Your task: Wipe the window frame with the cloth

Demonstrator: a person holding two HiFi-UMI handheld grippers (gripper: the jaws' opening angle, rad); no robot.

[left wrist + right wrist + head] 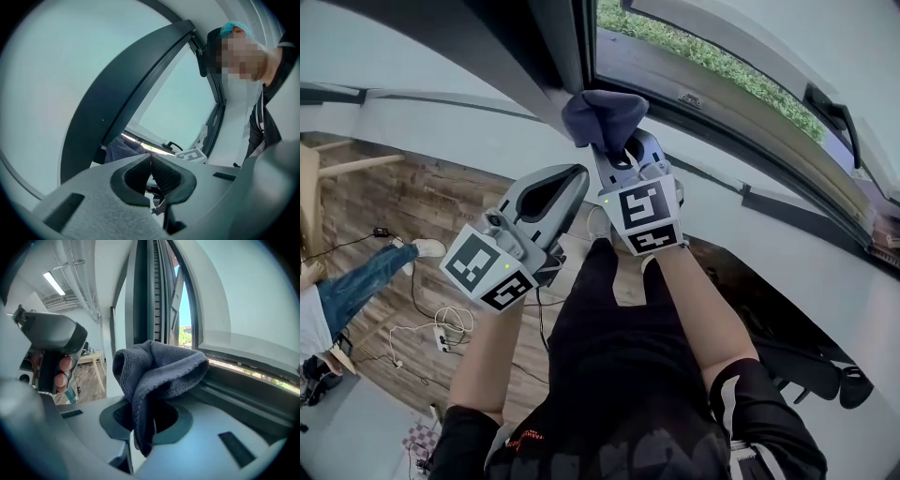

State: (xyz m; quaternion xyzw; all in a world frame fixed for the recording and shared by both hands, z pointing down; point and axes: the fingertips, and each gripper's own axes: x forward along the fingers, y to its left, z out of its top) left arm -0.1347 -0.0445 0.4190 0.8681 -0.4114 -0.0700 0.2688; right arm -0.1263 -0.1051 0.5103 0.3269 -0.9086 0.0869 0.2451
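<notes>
Grey cloth (159,371), clamped in right fingers (117,417), likely needed flat, firm pressure on the frame (143,291) ahead; left fingers (137,176) were together.

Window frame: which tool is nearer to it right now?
Right. The right tool holds the cloth up at the window frame; the left tool sits shut and empty beside it, lower and farther back.

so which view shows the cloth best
The right gripper view: the cloth fills the centre, clamped in the right gripper, its folds and weave plain. The head view shows it as a dark bunch at the window frame. The left gripper view catches only a small patch past the frame.
</notes>
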